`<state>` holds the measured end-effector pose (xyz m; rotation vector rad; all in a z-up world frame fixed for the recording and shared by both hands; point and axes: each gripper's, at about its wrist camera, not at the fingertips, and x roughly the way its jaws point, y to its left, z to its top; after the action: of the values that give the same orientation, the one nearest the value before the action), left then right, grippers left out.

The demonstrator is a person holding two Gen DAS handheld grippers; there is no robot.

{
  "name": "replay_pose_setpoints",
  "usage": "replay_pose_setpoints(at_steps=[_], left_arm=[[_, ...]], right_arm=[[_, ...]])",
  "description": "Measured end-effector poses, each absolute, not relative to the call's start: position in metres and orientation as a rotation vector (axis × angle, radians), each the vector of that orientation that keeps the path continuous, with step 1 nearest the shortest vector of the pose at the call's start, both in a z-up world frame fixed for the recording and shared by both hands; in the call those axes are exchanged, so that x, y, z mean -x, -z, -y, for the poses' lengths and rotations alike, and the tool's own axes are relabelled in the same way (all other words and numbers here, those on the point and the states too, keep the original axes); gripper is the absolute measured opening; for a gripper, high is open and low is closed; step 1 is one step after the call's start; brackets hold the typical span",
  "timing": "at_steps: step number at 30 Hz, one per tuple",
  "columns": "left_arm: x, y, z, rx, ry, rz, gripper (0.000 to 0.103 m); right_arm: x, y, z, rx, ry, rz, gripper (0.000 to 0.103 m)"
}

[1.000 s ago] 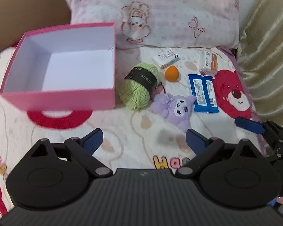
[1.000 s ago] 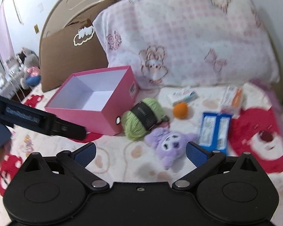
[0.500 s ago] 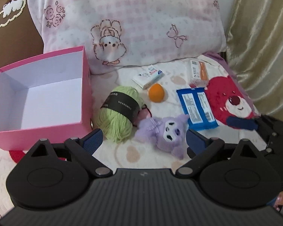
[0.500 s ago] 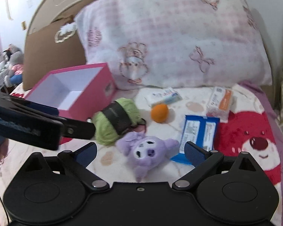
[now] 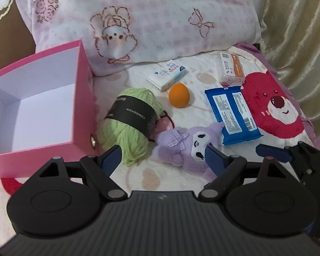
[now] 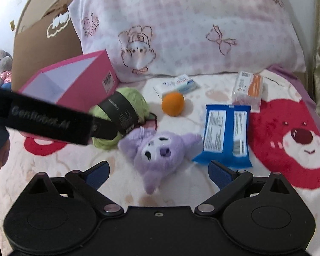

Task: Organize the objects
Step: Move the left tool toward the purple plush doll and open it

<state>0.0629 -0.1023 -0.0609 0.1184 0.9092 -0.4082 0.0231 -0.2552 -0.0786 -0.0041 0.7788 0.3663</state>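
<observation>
On the bedspread lie a green yarn ball (image 5: 130, 115) with a black band, a purple plush toy (image 5: 181, 143), an orange ball (image 5: 179, 95) and a blue packet (image 5: 232, 113). My left gripper (image 5: 161, 155) hangs low over the yarn's near end and the plush. Its jaws are closing, and the pads touch neither. An open pink box (image 5: 81, 98) stands left of the yarn. In the right wrist view my right gripper (image 6: 159, 170) is open just short of the plush toy (image 6: 157, 149), with nothing between its fingers.
A white tissue pack (image 5: 167, 74) and an orange-and-white pack (image 5: 231, 68) lie by the pink pillow (image 5: 160, 17) at the back. A gold curtain (image 5: 298, 42) bounds the right side. The left tool's black body (image 6: 53, 123) crosses in front of the box.
Both grippers have sunk closer to the bed. The left view swung from the box toward the yarn and plush, and its jaws have narrowed a little.
</observation>
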Motion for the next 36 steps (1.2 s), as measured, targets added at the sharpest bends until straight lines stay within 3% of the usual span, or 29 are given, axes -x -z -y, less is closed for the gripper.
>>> replay_pose_setpoints(at_steps=[7,11,14,16,19,25,31,33,36], left_arm=[[-0.064,0.08,0.112,-0.12,0.415,-0.883,0.085],[-0.065,0.083,0.114,-0.108,0.418,-0.903,0.085],[-0.071,0.089,0.113,-0.067,0.433,-0.935,0.077],[-0.075,0.095,0.112,-0.041,0.432,-0.953,0.066],[-0.08,0.104,0.111,-0.013,0.43,-0.948,0.061],[-0.086,0.114,0.117,-0.033,0.418,-0.928,0.061],[-0.099,0.122,0.111,0.072,0.42,-0.979,0.06],[-0.102,0.124,0.107,0.13,0.436,-1.014,0.054],[-0.106,0.13,0.098,0.232,0.43,-1.085,0.053]], right_arm=[[-0.03,0.088,0.248,0.058,-0.331,-0.753,0.101],[-0.038,0.095,0.242,0.105,-0.341,-0.835,0.101],[-0.035,0.095,0.236,0.151,-0.356,-0.828,0.101],[-0.033,0.094,0.231,0.177,-0.358,-0.828,0.101],[-0.038,0.096,0.23,0.248,-0.249,-0.831,0.101],[-0.049,0.095,0.259,0.041,-0.285,-0.906,0.1],[-0.036,0.089,0.248,-0.001,-0.389,-0.818,0.092],[-0.034,0.09,0.248,-0.013,-0.361,-0.768,0.092],[-0.039,0.09,0.25,-0.059,-0.42,-0.81,0.092]])
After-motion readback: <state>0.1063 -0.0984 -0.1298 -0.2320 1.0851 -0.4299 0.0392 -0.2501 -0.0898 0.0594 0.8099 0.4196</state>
